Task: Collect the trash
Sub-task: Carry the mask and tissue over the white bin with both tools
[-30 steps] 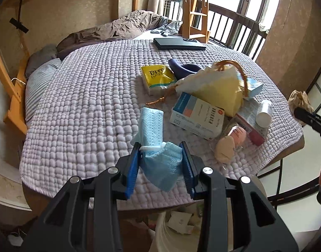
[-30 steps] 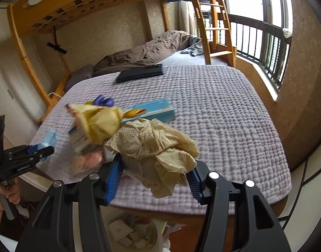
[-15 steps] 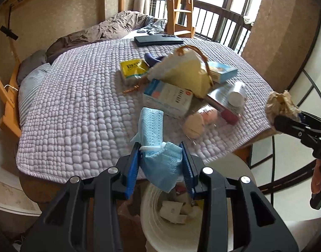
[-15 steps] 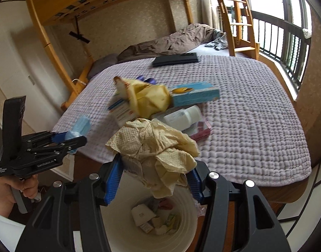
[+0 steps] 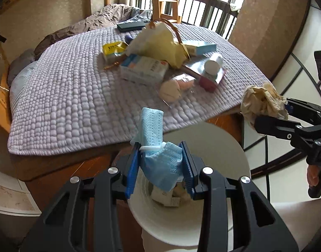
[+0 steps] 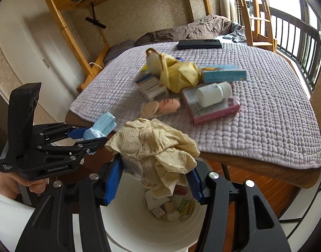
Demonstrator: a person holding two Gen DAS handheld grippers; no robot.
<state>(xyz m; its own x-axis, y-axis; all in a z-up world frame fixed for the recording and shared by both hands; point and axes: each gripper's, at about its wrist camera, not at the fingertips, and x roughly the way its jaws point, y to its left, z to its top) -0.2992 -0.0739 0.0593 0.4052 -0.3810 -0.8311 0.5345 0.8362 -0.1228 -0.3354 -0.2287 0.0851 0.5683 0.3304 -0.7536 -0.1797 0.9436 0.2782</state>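
My left gripper [image 5: 161, 167] is shut on a blue face mask [image 5: 155, 145] and holds it above the open white trash bin [image 5: 223, 145]. My right gripper [image 6: 154, 178] is shut on a crumpled beige paper towel [image 6: 154, 145] above the same bin [image 6: 126, 220], which holds several scraps. Each gripper shows in the other's view: the left gripper [image 6: 95, 135] with the mask [image 6: 102, 126], the right gripper [image 5: 271, 115] with the towel [image 5: 263, 100].
On the lilac quilted bed [image 5: 61, 96] lie a yellow bag [image 5: 160, 44], a white and blue box [image 5: 143, 68], a white bottle [image 6: 212, 93] on a pink box [image 6: 215, 111], a teal box [image 6: 223, 74], beige sponges [image 5: 170, 88] and a dark laptop [image 6: 199, 44].
Both grippers have pulled back from the bed with their loads and now hang over the trash bin. The bin fills the lower part of both views.
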